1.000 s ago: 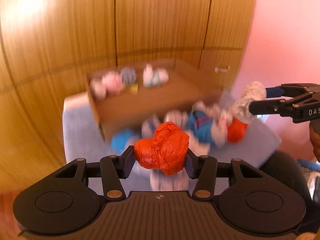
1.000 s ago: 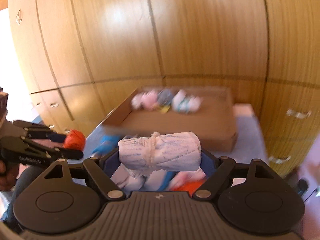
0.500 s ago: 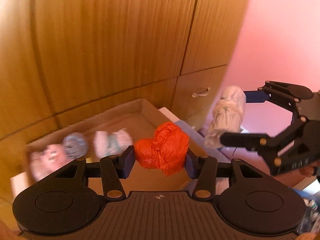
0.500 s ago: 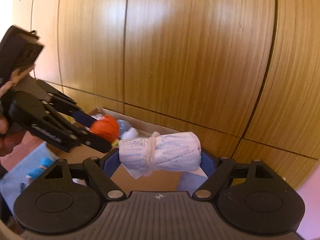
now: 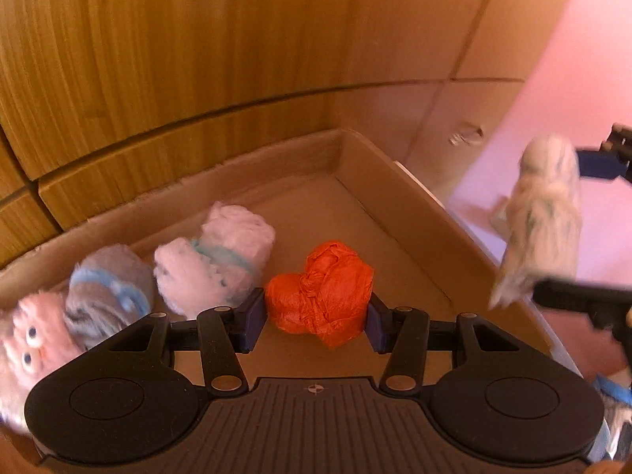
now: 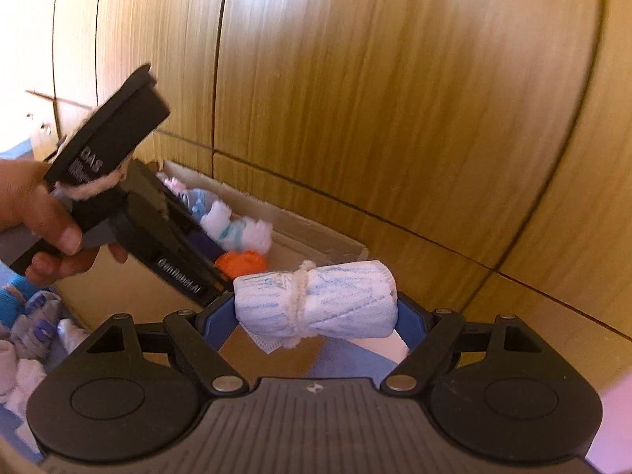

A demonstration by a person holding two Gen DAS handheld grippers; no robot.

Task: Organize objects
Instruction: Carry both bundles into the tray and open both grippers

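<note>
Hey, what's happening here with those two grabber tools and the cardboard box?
A person is sorting rolled-up socks into a cardboard box. The left gripper is clamped on an orange bundle over the box floor, beside three fluffy rolls lined up inside. The right gripper holds a white and blue roll tied with string near the box's edge. More socks lie outside the box.

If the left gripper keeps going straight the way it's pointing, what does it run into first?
Most likely the bare floor of the cardboard box. The left gripper, shut on the orange bundle, points down into the box, just right of the pink-and-white sock roll. Depth is unclear.
</note>
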